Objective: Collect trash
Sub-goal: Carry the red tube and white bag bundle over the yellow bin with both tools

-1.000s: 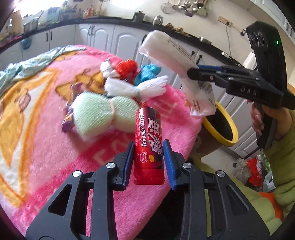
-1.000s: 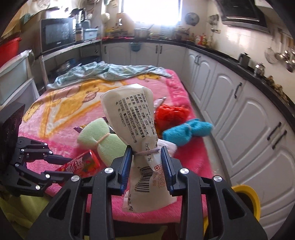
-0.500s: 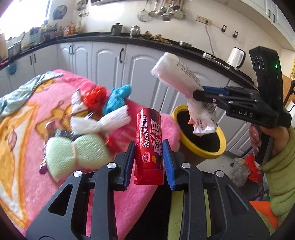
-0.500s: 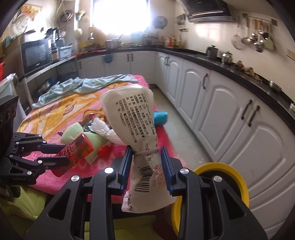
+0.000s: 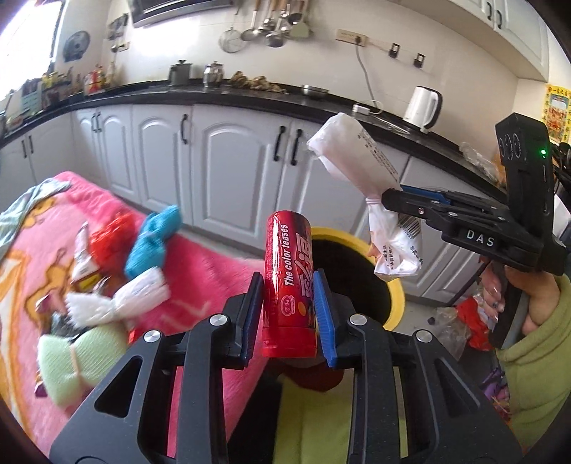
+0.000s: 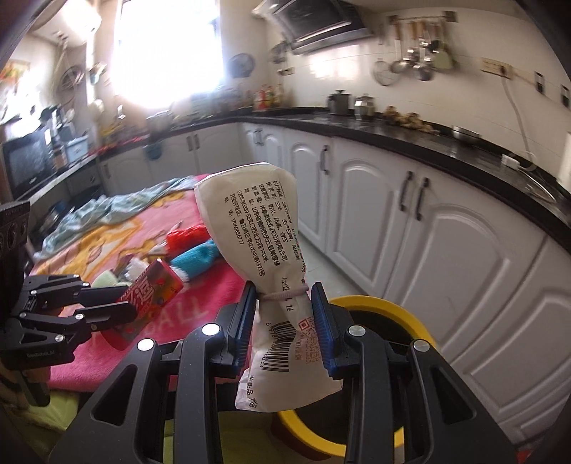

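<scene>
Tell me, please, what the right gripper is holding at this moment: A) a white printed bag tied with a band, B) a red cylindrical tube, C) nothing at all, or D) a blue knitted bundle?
A: the right gripper is clamped on the white printed bag at its tied neck, above the yellow-rimmed bin.

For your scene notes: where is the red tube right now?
In the left wrist view, the red tube stands upright in the left gripper, before the yellow-rimmed bin.

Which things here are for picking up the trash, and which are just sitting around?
For the job:
left gripper
red tube
right gripper
white bag
yellow-rimmed bin
blue bundle
white bundle

Just lying about:
kettle
hanging utensils
pots
</scene>
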Motion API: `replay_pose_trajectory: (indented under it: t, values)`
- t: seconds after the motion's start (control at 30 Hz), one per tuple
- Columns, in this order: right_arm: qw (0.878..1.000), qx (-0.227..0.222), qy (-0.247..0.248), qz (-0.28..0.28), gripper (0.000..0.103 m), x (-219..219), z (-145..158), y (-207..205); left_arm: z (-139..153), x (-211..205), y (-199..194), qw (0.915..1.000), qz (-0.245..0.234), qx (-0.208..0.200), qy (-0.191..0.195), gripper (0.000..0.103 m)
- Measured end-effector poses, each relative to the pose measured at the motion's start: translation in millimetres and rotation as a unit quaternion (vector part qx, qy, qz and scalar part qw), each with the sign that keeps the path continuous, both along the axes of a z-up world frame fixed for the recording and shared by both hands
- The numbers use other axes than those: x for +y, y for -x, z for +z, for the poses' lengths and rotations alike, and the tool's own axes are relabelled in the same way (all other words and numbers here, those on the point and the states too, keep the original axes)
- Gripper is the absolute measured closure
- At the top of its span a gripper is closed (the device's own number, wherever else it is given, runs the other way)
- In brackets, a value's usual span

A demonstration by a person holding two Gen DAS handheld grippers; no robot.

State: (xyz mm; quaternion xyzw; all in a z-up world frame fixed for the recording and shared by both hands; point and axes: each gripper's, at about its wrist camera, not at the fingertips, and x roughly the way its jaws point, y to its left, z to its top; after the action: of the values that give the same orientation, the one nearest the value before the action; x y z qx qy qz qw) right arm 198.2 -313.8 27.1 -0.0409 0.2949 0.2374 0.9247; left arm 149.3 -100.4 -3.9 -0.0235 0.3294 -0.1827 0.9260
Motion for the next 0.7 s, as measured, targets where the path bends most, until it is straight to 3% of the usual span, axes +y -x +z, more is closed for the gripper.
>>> replay_pose_trajectory:
  t: [0.4, 0.7]
  values:
    - [0.996, 0.005, -0.025, -0.084, 0.072, -62.3, -6.0, -6.4, -9.4, -55.3, -40.3, 0.9991, -0.042, 0.006, 0.005, 0.085]
    - [0.99, 0.044, -0.041, -0.125, 0.072, -82.7, -39.6, -29.9, -38.2, -85.8, -77.7, 0.9977, -0.058, 0.033, 0.014, 0.087]
